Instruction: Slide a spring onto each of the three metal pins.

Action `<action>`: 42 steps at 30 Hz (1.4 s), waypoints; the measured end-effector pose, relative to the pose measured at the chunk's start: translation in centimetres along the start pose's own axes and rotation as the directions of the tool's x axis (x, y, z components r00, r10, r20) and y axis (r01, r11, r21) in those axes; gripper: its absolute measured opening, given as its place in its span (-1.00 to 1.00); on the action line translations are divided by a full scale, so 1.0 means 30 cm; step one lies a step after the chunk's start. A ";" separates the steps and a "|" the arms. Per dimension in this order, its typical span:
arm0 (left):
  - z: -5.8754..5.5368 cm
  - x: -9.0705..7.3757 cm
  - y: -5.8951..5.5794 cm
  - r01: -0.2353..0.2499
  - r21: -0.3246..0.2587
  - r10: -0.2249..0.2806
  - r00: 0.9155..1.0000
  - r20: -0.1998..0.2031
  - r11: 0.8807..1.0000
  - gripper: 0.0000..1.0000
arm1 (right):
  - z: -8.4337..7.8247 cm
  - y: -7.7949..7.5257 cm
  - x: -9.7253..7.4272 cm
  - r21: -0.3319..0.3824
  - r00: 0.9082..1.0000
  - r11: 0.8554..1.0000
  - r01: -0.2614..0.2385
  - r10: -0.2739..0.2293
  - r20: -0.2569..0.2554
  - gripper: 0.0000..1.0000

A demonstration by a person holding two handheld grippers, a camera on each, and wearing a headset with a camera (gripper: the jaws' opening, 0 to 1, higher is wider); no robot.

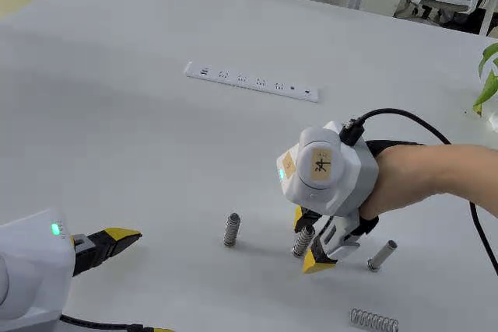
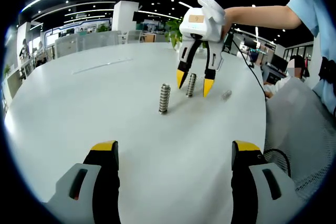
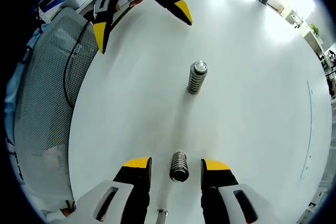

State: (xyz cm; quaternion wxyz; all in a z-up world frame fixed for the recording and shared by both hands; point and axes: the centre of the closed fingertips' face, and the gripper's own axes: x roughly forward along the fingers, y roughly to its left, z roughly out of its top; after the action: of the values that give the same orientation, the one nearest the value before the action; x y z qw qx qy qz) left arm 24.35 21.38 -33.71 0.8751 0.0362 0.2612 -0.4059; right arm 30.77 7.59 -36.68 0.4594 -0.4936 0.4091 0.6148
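Springs already sit on two of the three pins, as I read it. The near sprung pin point(image 3: 179, 166) stands upright between the yellow tips of my right tongs point(image 3: 177, 164), which are spread to either side of it with a gap on both sides, pinching nothing. I judge they straddle it that way either to steady it or because they have let the coil go.

The far sprung pin point(image 3: 197, 77) stands straight ahead of the right tongs, between them and my left tongs point(image 2: 174, 149). The left tongs are spread wide too, empty, low over the counter point(image 1: 156, 153) and well apart from the work, probably keeping out of the way.

The bare pin point(image 1: 381, 255) lies on its side just beside the right tongs, on their outer side. The loose spring point(image 1: 373, 320) lies flat nearer to me. That pair is what's left to do.
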 end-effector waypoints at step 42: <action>0.063 0.006 -0.045 0.017 0.048 -0.018 1.000 0.008 0.999 0.75 | -0.010 0.009 -0.102 0.183 0.956 0.976 0.116 -0.159 0.245 0.98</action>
State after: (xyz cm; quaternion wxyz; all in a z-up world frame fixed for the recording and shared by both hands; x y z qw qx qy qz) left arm 24.28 19.83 -31.97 0.8715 0.0530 0.2480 -0.4198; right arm 30.85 6.76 -33.71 0.5901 -0.3965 0.3603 0.6040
